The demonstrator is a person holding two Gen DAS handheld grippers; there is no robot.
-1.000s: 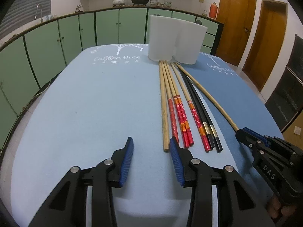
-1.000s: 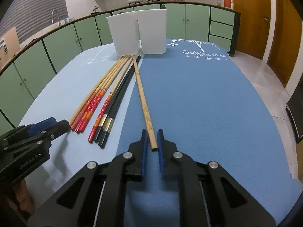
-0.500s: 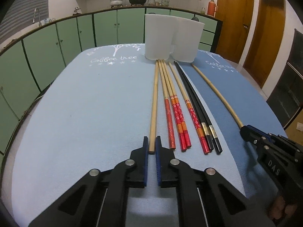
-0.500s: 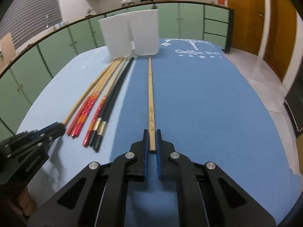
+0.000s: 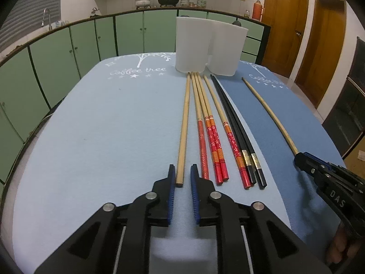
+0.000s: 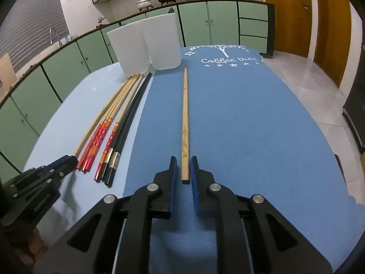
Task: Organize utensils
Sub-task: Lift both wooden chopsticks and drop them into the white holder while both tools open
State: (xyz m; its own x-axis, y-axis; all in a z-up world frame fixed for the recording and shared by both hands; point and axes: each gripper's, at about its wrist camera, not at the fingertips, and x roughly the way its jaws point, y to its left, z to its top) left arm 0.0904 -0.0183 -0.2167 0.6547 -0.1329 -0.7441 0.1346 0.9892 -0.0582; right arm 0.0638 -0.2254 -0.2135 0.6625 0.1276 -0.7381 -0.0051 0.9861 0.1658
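Both pairs of my jaws have just been opening: half a second ago each was pinched on the near end of a plain chopstick, and now each stands narrowly apart with that stick lying between the pads, unheld. Under my left gripper (image 5: pixel 182 173) lies the light blue mat (image 5: pixel 102 125), printed "Coffee tree" in white. Under my right gripper (image 6: pixel 183 167) lies the darker blue mat (image 6: pixel 239 118), with the same words cut off at its edge. At the far end stand two white containers (image 5: pixel 205 48) side by side; I cannot see inside them. My left plain chopstick (image 5: pixel 183 127) lies just beside the bundle of red-patterned chopsticks (image 5: pixel 211 137) and black chopsticks (image 5: pixel 237 132), their tips toward the containers. My right plain chopstick (image 6: pixel 185 118) lies alone on the darker mat, well apart from the bundle. From the left camera, the right gripper's body reads "DAS"; the writing on the left gripper's body in the other view is too blurred to read.
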